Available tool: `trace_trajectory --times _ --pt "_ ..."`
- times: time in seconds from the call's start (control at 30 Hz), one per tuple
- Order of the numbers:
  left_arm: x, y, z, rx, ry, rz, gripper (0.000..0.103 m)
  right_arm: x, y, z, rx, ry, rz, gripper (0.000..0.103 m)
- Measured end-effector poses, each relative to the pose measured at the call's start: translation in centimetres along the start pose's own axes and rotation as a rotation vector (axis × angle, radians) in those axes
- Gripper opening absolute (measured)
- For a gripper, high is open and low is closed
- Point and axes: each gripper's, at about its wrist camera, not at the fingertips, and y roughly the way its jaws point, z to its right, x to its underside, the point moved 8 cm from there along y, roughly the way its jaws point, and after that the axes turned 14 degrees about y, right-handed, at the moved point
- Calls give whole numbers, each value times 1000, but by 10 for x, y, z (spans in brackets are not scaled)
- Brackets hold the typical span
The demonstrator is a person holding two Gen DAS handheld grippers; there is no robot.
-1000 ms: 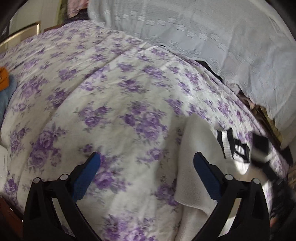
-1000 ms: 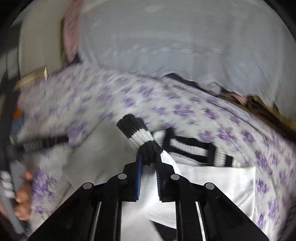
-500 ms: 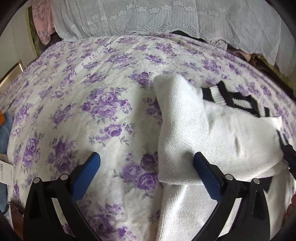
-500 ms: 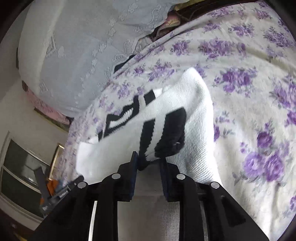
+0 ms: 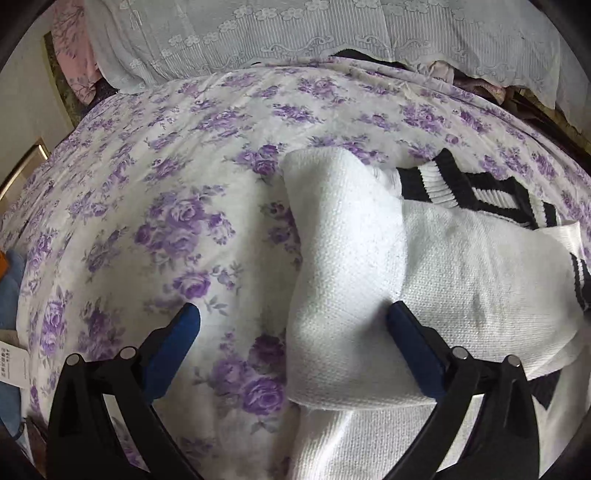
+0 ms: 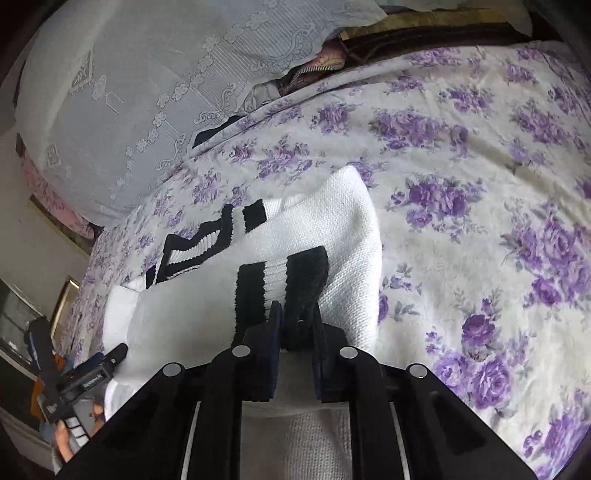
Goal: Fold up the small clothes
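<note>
A white knit sweater (image 5: 354, 280) with black-and-white striped trim lies partly folded on the bed; it also shows in the right wrist view (image 6: 332, 236). Its striped collar (image 5: 465, 192) lies at the far side. My left gripper (image 5: 293, 325) is open and empty, its right finger (image 5: 410, 339) resting over the folded white sleeve and its left finger over the bedspread. My right gripper (image 6: 295, 317) is shut on the black-and-white striped cuff (image 6: 291, 280) of a sleeve laid across the sweater's body.
The bed has a white bedspread with purple flowers (image 5: 177, 221), also in the right wrist view (image 6: 480, 206). A white lace-covered pile (image 5: 295, 33) stands along the far edge. Blue cloth and a paper tag (image 5: 11, 358) lie at the left edge.
My right gripper carried the striped cuff across and down onto the sweater's body. My left gripper swung over the sweater's folded left side and stayed open.
</note>
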Motion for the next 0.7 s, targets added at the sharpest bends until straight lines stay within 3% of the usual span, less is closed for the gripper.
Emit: trace_trajectory --times 0.07,0.13,0.3,0.37,0.43,0.5,0.57,0.63,0.7 --pt "-3 -11 -6 -16 -12 30 99 -11 -22 -7 63 -39 124 22" --pt "-14 -31 -4 11 -16 100 98 -16 -37 -29 50 -133 182 22" --pt "-45 -40 25 98 32 167 98 -8 -8 -71 -10 -208 89 21" --pt "-45 -17 39 111 60 127 98 0 16 -70 1 -216 48 21" --pt "-31 19 46 89 89 22 99 8 40 -54 25 -195 -18 16" --pt "-30 27 41 179 19 16 99 5 41 -47 -22 -150 -32 8" --pt "-29 30 34 219 -24 8 99 3 37 -44 -40 -128 -36 6" --pt "-26 26 35 204 -22 18 99 8 31 -46 -21 -145 -17 6" --pt "-26 9 33 131 14 69 99 12 16 -57 -14 -193 18 13"
